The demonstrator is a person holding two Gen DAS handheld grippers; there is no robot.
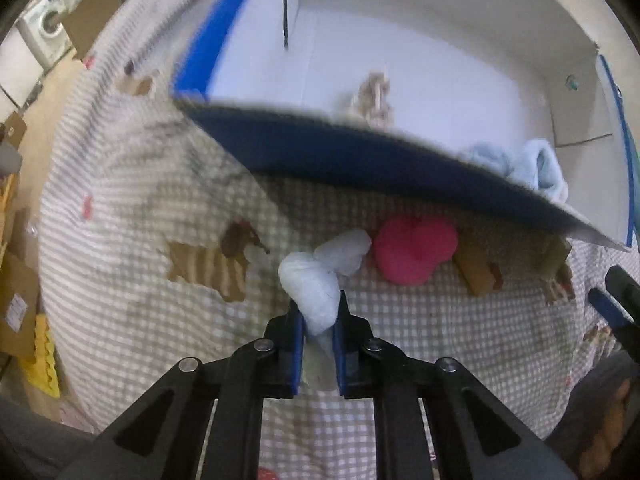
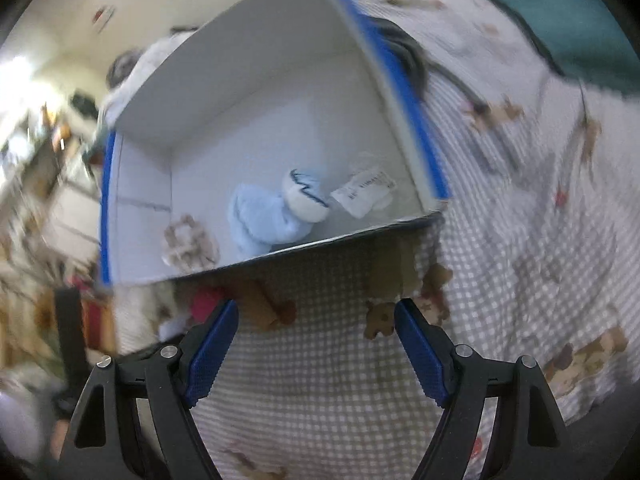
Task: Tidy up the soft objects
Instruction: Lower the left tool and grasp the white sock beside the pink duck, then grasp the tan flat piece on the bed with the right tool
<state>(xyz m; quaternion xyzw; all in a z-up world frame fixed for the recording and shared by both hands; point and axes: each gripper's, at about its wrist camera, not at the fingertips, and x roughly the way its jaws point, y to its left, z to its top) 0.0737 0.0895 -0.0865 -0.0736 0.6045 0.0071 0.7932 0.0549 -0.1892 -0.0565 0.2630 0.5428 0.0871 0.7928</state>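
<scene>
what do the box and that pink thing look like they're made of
The box looks like cardboard: flat matte white walls, blue outside, raw edges. The pink thing looks like soft plush or fleece, rounded and fuzzy, though blur leaves the fabric uncertain.

Soft indoor light, mild motion blur, worse in right wrist view. Heavy fisheye warping, dark corners. Glare far left of right gripper.

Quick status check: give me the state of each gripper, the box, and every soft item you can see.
left gripper: shut on the pale blue sock
right gripper: open, empty
pale blue sock: pinched at one end, on the checked cover
pink plush: loose on the cover, outside the box
box: open-topped
light blue towel: inside box
beige knit item: inside box
</scene>
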